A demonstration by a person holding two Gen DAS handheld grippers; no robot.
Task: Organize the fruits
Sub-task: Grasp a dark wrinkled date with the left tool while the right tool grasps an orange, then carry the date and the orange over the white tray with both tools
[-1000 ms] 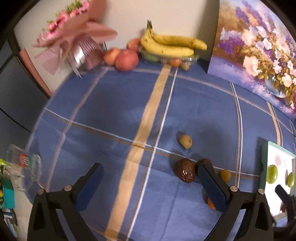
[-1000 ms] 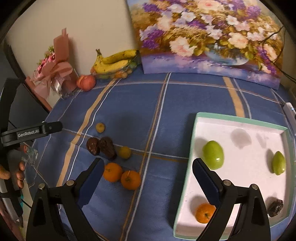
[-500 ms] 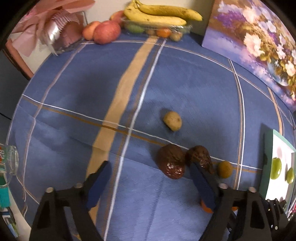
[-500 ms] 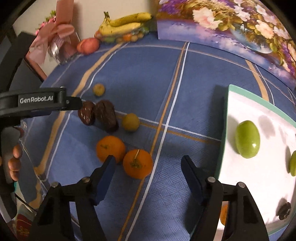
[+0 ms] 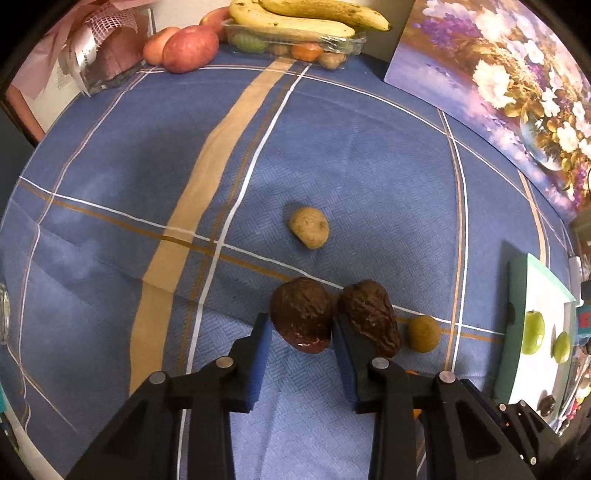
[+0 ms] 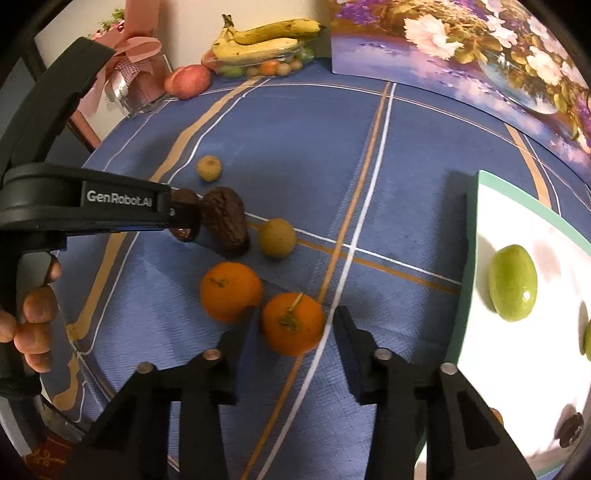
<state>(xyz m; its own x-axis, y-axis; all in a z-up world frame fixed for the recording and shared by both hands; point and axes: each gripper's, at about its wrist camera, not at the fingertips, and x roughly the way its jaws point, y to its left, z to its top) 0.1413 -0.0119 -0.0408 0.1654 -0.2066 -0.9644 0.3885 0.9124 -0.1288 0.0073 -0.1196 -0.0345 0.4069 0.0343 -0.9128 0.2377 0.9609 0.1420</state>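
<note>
My left gripper (image 5: pixel 300 328) is open, its jaws either side of a dark brown wrinkled fruit (image 5: pixel 302 314) on the blue cloth; a second dark fruit (image 5: pixel 369 316) lies just outside the right finger. My right gripper (image 6: pixel 291 326) is open around an orange (image 6: pixel 292 323), with another orange (image 6: pixel 231 291) just left of it. Small tan fruits (image 5: pixel 309 227) (image 5: pixel 424 333) lie nearby. The white tray (image 6: pixel 468 258) at the right holds green fruits (image 6: pixel 512 282) and a dark fruit (image 6: pixel 570 428).
Bananas (image 5: pixel 295 20) on a clear box, apples (image 5: pixel 189 48) and a wrapped bouquet (image 5: pixel 107 48) stand at the back. A flower painting (image 5: pixel 498 74) leans at the back right. The left gripper's body (image 6: pixel 85 203) and hand show in the right wrist view.
Both grippers moved forward and down and narrowed. The left one now brackets the dark fruit; the right one now brackets the orange.
</note>
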